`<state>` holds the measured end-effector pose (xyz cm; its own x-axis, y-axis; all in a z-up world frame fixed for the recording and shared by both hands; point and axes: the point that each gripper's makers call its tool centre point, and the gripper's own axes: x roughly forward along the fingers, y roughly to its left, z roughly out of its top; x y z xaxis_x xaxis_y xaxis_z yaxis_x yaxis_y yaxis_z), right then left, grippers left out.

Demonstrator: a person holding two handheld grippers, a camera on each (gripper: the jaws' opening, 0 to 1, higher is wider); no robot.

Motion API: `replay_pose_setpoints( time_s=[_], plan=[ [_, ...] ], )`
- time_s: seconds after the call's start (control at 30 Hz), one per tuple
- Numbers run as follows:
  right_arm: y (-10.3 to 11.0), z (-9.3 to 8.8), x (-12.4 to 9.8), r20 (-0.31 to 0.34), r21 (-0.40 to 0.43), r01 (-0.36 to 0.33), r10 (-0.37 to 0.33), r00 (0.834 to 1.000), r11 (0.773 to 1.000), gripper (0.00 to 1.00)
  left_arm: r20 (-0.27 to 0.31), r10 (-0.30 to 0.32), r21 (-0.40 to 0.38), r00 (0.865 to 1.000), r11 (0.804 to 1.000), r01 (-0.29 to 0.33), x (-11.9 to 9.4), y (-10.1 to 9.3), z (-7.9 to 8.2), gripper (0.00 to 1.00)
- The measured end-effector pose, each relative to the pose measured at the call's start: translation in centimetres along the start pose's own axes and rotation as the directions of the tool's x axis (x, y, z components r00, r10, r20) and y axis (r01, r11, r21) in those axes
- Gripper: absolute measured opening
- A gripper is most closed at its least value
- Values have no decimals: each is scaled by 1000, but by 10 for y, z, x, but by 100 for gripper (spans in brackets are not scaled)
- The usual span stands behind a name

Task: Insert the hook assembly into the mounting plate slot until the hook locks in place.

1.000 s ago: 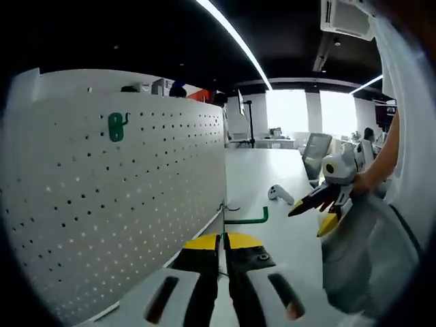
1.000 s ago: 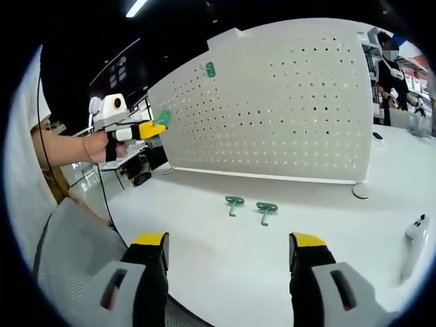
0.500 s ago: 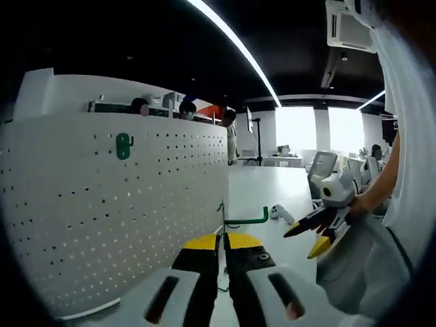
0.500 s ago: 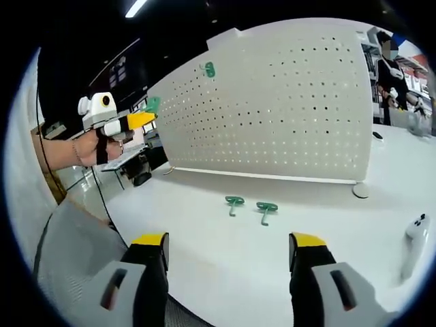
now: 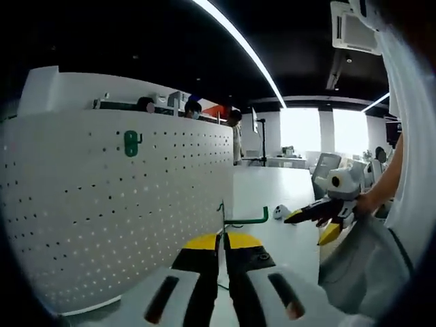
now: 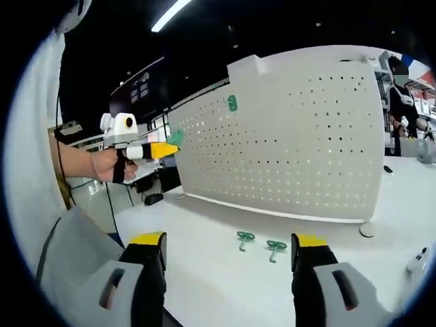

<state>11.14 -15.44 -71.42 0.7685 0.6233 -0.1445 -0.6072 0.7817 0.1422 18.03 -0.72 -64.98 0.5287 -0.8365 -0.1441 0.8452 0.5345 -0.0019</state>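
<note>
The left gripper (image 5: 223, 240) is clamped on a green hook (image 5: 244, 218), raised near the pegboard (image 5: 102, 218) but not yet inserted. The right gripper (image 6: 231, 246) hangs wide apart, empty. Two spare hooks (image 6: 260, 243) lie on the table (image 6: 204, 272); farther up, one mounted hook (image 5: 131, 143) already sits in the board.

The pegboard (image 6: 300, 136) stands upright along the table's (image 6: 204, 259) far side, walling it off; one hook (image 6: 232, 103) already sits near its top. Bare table lies before it, except for two loose hooks (image 6: 259, 242) and a white controller (image 5: 280, 212)
</note>
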Motion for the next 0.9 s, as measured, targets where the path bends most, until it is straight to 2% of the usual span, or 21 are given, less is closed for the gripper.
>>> replay_pose_setpoints(
  time_s=[0.03, 0.17, 0.3, 0.4, 0.53, 0.6, 0.7, 0.83, 0.9],
  plan=[
    [4, 9, -1, 40, 0, -13, 13, 999, 1000, 74, 0, 1, -2, 1000, 1000, -1, 0, 0, 0, 3],
    [7, 23, -3, 99, 3, -19, 18, 995, 1000, 76, -4, 2, 4, 1000, 1000, -2, -1, 0, -1, 3],
    [10, 30, -2, 109, 2, -24, 24, 994, 1000, 75, -2, 8, 2, 1000, 1000, -8, -1, 1, -1, 3],
    [15, 33, 4, 87, -3, -45, 46, 995, 999, 73, -3, 8, 6, 1000, 1000, -8, -2, 1, -1, 3],
    [26, 34, 10, 63, -6, -92, 92, 994, 996, 62, -1, 14, 1, 1000, 1000, -14, -2, 2, -2, 3],
    [27, 34, 13, 53, -3, -100, 100, 994, 995, 62, -2, 17, 1, 1000, 1000, -17, -2, 2, -3, 3],
    [32, 40, 18, 57, 6, -109, 109, 992, 994, 62, -1, 18, 3, 1000, 1000, -18, -3, 1, -2, 3],
    [39, 55, 25, 98, 7, -123, 121, 988, 992, 60, 0, 23, 1, 1000, 1000, -23, -3, 0, -2, 3],
    [41, 55, 29, 97, 0, -130, 129, 987, 992, 60, 1, 24, 1, 1000, 1000, -24, -4, 1, -2, 3]
  ],
)
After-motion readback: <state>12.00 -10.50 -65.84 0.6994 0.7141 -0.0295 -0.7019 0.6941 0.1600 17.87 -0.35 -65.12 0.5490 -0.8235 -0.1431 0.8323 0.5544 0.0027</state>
